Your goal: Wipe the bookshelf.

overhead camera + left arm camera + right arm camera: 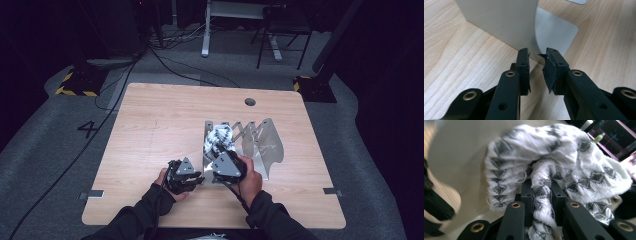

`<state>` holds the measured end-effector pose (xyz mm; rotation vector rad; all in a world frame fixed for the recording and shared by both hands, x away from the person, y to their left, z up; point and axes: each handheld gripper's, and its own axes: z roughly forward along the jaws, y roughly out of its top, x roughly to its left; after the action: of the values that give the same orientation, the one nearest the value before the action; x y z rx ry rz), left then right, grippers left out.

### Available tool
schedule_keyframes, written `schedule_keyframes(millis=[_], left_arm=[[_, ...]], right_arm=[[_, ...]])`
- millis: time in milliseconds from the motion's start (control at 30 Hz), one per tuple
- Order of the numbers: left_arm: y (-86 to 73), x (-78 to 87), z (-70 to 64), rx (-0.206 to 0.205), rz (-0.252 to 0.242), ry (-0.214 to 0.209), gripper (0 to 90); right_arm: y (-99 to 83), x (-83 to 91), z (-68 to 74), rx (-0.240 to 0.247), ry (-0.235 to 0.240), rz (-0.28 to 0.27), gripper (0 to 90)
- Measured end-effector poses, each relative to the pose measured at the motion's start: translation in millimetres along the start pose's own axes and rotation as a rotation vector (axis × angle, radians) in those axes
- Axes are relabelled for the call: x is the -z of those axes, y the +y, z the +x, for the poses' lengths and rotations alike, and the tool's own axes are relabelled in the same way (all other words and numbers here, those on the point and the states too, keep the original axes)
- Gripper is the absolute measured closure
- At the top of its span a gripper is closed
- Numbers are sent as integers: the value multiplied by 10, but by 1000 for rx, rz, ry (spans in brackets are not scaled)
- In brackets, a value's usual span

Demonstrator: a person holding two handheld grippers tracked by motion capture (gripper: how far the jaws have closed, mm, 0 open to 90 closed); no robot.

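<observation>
sleeves [150, 212]: dark | gripper [536, 72]: black, brass-ringed screw holes, grey plate

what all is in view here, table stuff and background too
knitted cloth: one, white with black diamond pattern, in the metal rack, a fold pinched by the right gripper
metal rack: one, silver-grey, upright dividers, right of the table's middle
table: one, light wood, with a round dark hole near its far edge
floor marking: one, a dark "4" on the grey carpet left of the table
hazard-striped feet: two, yellow and black, at the far left and far right of the table
chair: one, dark, in the background
left gripper: one, black, open, its tips right at the rack's near edge
right gripper: one, black, shut on the cloth
hands and dark sleeves: two, at the near edge
</observation>
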<state>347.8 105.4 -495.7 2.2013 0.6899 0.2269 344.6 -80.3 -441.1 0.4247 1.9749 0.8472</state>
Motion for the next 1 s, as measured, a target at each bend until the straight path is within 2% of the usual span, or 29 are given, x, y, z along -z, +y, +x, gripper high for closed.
schedule_keyframes(millis=[100,267,400,500,667,733,867,1000], left_arm=[[-3,5,18,1,-2,2,737],[-6,15,43,8,-1,2,735],[-2,15,43,9,-5,-1,736],[-2,18,46,8,-3,1,735],[-7,22,50,16,-5,-1,729],[-6,24,57,11,-4,-2,728],[-6,24,62,8,-4,-1,726],[-6,17,58,11,-3,-5,724]], right_arm=[[-43,-109,89,20,35,36,774],[-146,-260,129,6,83,81,774],[-237,-342,163,1,146,125,774],[-323,-420,233,15,225,191,774],[-354,-428,215,-17,258,196,774],[-352,-418,198,-29,251,186,774],[-278,-341,162,-20,186,132,774],[-197,-249,95,-32,127,85,775]])
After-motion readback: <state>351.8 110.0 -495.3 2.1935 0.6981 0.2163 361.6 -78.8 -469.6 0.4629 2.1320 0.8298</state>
